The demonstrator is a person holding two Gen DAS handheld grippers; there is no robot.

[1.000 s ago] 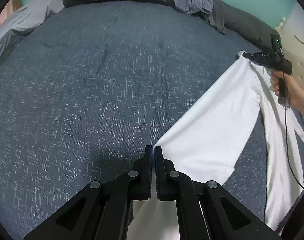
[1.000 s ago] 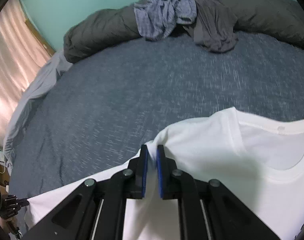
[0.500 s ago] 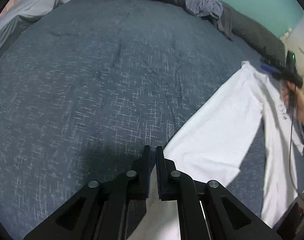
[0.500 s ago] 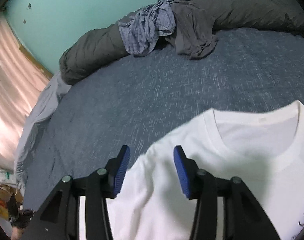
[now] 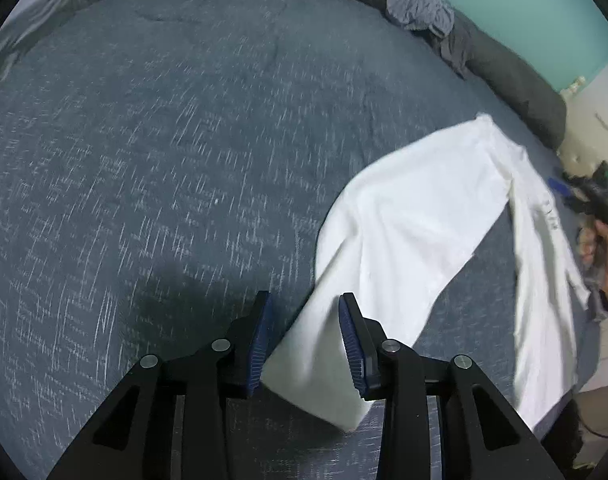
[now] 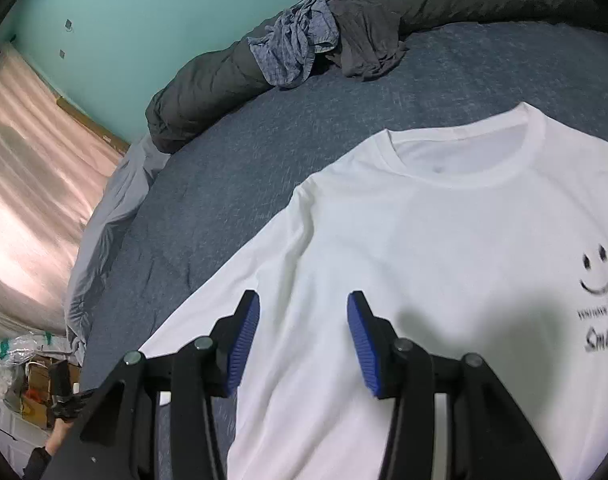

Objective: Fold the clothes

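Both grippers, left [image 5: 304, 340] opening and right [image 6: 304, 340] parted, had released the white T-shirt [image 6: 424, 248], which lay spread on the bed [image 5: 184, 140], folding hardly begun.

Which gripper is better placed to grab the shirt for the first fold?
Probably left gripper: its opening jaws straddle the white T-shirt's raised hem corner. Right gripper hovers open over flat chest fabric, no edge between its pads.

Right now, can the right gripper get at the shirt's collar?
Probably yes. The right gripper hovers open over the shirt, and the collar lies flat just ahead, with only bare shirt cloth between them.
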